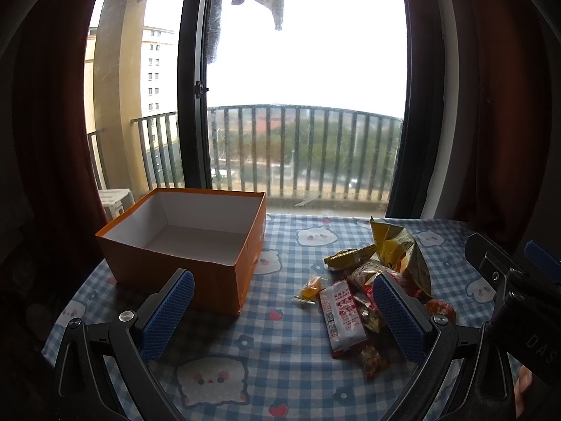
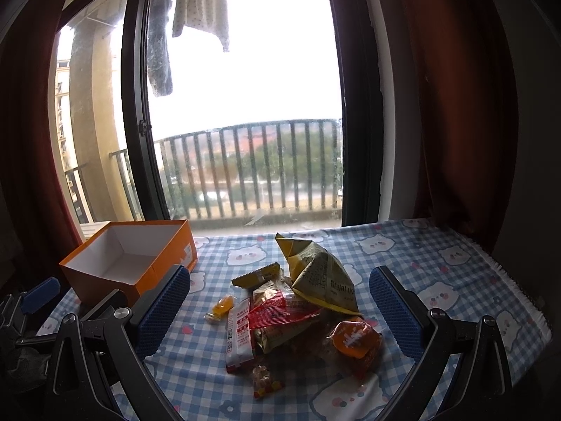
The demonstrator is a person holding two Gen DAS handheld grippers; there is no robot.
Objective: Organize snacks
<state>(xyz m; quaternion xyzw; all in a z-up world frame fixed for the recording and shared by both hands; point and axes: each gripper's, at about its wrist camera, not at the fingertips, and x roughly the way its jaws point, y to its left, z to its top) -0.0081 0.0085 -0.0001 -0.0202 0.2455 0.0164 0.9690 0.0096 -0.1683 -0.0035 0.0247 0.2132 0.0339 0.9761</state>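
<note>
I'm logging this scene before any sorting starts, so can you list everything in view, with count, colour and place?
Open cardboard box: one, orange outside, white inside, nothing visible in it, table's left side.
Large crinkled foil bag: one, yellow, at the back of the snack pile.
Small serrated-edge packet: one, yellow, left of the bag.
Long flat wrapper: one, red and white, pile's left edge.
Small wrapped candy: one, orange, apart from the pile, toward the box.
Round sealed snack cup: one, orange lid, pile's right side.
Checked tablecloth with cartoon faces: one, blue and white, covers the table.
Curtains: dark red, both sides of the window.
Hanging laundry: pale, outside on the balcony.
Left gripper: blue pads, open.
Right gripper: blue pads, open, pile between its fingers.
</note>
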